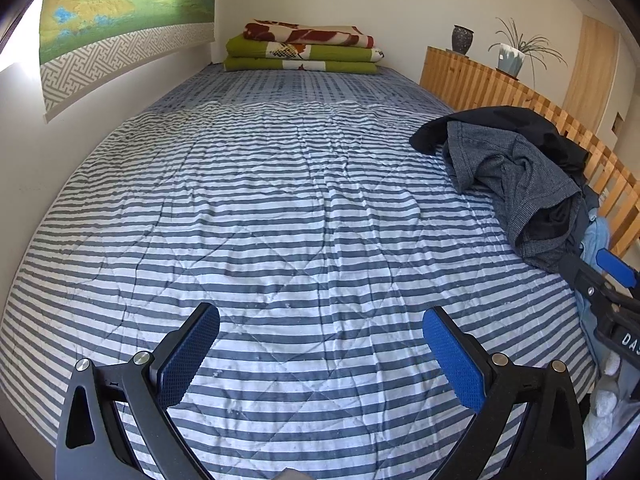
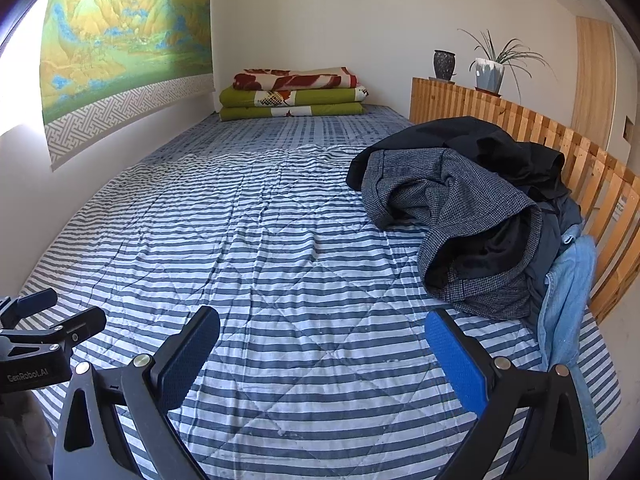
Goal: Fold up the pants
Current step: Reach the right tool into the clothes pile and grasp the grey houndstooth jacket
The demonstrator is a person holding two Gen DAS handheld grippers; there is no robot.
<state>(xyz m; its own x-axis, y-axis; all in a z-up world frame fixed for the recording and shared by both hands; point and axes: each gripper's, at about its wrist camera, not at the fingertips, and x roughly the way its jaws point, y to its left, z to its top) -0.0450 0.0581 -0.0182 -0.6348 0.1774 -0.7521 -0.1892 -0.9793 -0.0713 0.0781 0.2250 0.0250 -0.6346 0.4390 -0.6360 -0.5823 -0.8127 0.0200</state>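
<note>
A heap of crumpled clothes lies at the bed's right side against the slatted rail: grey checked pants on top, a black garment behind, light blue denim hanging off the edge. My left gripper hovers open over the bare striped quilt, well left of the heap. My right gripper is open too, low over the quilt, with the heap just ahead to its right. Each gripper shows at the edge of the other's view. Nothing is held.
Folded green and red blankets are stacked at the far end of the bed. A wooden slatted rail runs along the right, with a dark vase and a potted plant on it. A wall hanging is on the left wall.
</note>
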